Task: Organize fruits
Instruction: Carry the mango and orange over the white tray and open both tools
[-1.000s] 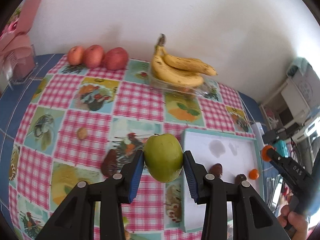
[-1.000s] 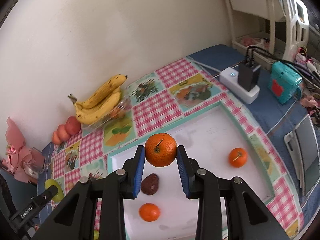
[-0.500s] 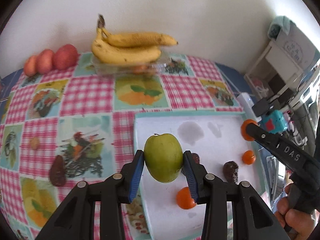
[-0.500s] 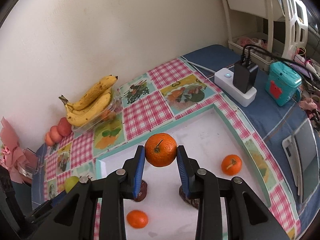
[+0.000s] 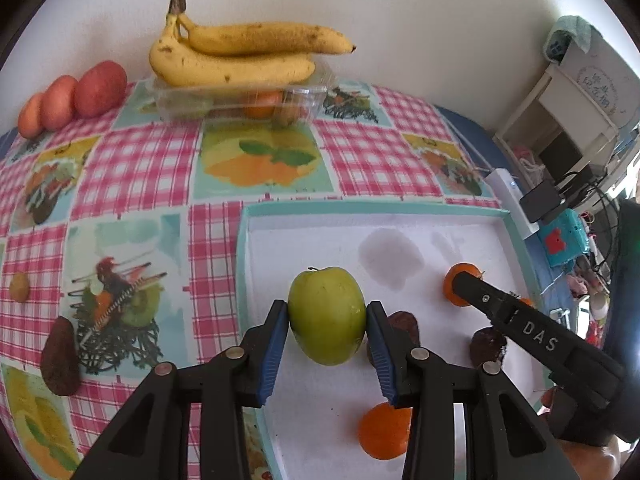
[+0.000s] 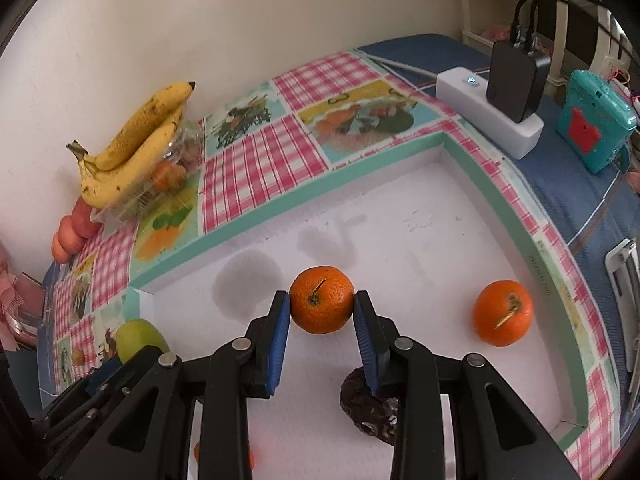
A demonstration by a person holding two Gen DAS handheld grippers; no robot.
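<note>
I've got the left gripper [image 5: 326, 330] clamped on the green apple [image 5: 326, 314], right gripper [image 6: 322, 322] clamped on an orange [image 6: 322, 299]; both carried over the white tray [image 6: 400, 216], clear of its floor, because that's where the sorted fruit goes; judging release comes next.

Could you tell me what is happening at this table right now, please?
A person is sorting fruit with two handheld grippers. The left gripper holds a green apple and the right gripper an orange, both over the white tray. Another orange lies in the tray; bananas sit by the wall.
</note>
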